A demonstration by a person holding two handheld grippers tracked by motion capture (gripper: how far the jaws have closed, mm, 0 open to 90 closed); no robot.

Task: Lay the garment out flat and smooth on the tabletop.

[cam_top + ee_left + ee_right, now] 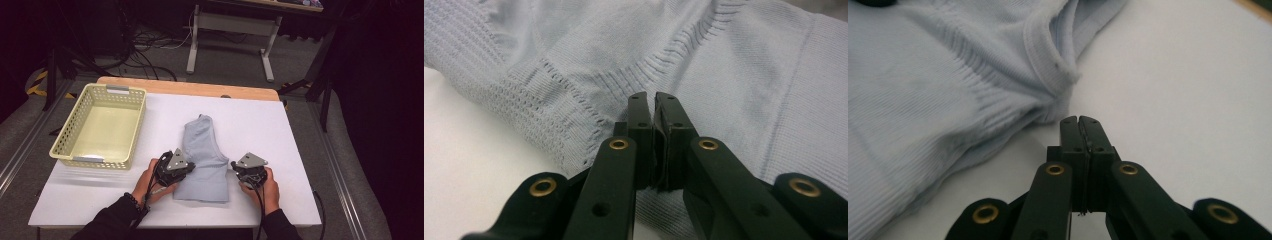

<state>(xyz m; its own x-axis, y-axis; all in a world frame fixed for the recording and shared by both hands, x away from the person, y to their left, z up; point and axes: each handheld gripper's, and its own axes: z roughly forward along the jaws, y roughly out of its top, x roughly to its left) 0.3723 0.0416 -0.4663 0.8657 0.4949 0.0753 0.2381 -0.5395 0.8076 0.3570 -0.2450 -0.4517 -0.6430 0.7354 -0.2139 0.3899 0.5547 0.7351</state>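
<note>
A pale blue knit top (204,159) lies folded on the white surface (260,125), just right of the yellow-green basket (100,125). The left hand-held gripper (187,168) sits at the top's left edge, the right hand-held gripper (234,165) at its right edge.

In the left gripper view the jaws of the left hand-held gripper (652,102) stand closed, pad to pad, with nothing plainly pinched between them; the tips lie over the ribbed seam of the top (684,60), and I cannot tell whether they touch it. In the right gripper view the right hand-held gripper (1075,120) is also closed and empty, its tips just short of a rolled ribbed hem of the top (948,100), over the bare surface.

The top looks light, soft and limp: it will sag and unfold if lifted by one point, and thin knit can slip out of a shallow pinch. The ribbed hems and seams are thicker and should give the firmest hold. Both jaws would have to open first, then each bite through all layers at opposite edges, so that the fold stays together on the way to the basket.
</note>
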